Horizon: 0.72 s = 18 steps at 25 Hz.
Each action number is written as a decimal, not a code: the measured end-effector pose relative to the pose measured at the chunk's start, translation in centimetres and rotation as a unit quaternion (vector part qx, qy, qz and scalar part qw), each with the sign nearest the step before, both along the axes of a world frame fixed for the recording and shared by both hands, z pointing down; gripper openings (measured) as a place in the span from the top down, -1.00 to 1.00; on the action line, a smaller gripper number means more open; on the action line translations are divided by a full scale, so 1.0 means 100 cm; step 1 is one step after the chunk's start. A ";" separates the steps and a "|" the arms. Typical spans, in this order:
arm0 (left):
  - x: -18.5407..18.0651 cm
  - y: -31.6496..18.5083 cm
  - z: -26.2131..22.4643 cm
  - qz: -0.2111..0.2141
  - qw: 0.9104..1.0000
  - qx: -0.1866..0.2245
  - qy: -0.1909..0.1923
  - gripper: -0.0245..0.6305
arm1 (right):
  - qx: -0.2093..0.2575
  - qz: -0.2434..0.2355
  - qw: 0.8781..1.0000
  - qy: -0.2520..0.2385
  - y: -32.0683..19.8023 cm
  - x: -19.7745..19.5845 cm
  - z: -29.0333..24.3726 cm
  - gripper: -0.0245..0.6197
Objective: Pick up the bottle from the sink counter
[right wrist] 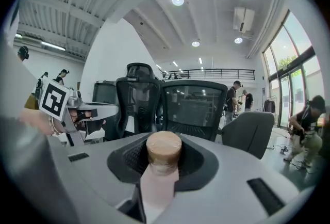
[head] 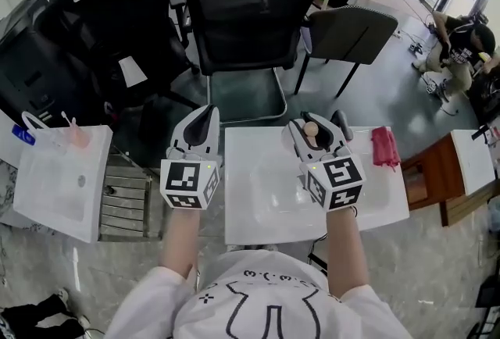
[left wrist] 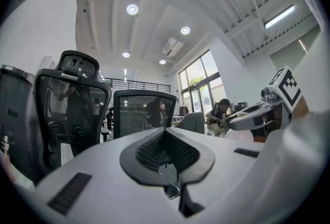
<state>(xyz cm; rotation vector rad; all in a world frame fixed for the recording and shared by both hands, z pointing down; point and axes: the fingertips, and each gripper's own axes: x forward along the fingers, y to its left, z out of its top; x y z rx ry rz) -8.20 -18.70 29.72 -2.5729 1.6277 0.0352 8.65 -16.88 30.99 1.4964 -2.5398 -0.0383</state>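
Your right gripper [right wrist: 164, 160] clamps the pink bottle [right wrist: 160, 179] near its tan cap, over the sink counter [head: 258, 208]. It looks light, rigid and smooth, so hold the body squarely. Your left gripper [left wrist: 166, 152] is pinched together, empty.

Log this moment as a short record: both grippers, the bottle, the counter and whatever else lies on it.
left gripper: jaws together, nothing between them
right gripper: closed on the bottle
bottle: pale pink body, tan cap, cap at the jaw tips
sink counter: white, below both grippers
cloth: pink-red, at the counter's right end, apart from the grippers
pick-up: bottle in the grip
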 end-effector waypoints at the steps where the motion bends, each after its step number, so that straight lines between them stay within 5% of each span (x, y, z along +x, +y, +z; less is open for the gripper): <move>1: 0.002 0.000 -0.002 0.001 1.000 0.003 0.000 0.90 | 0.004 0.006 1.000 -0.001 0.002 0.006 -0.004 0.51; 18: 0.025 0.015 -0.042 0.019 0.999 0.051 -0.003 0.90 | 0.071 0.105 0.992 -0.027 0.033 0.091 -0.063 0.51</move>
